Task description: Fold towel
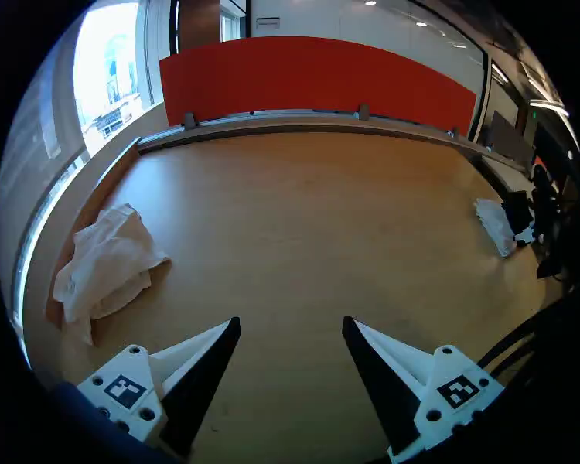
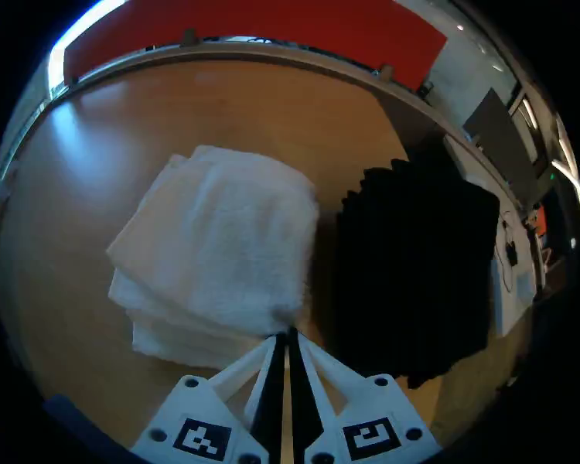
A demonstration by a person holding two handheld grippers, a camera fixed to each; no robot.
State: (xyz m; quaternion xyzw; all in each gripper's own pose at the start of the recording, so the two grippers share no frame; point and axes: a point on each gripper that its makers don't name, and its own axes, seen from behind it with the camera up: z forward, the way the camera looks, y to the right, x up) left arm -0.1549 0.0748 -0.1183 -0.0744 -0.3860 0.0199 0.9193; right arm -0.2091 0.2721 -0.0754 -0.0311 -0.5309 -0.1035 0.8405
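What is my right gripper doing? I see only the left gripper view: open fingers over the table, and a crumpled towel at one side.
Observer: The right gripper is shut, its tips at the near edge of a folded white stack.
Operator: Is something next to that stack?
Observer: Yes, a black pile, close on its right in the right gripper view.
Operator: Is the white stack tidy?
Observer: It shows several layers, roughly aligned, flat on the table.
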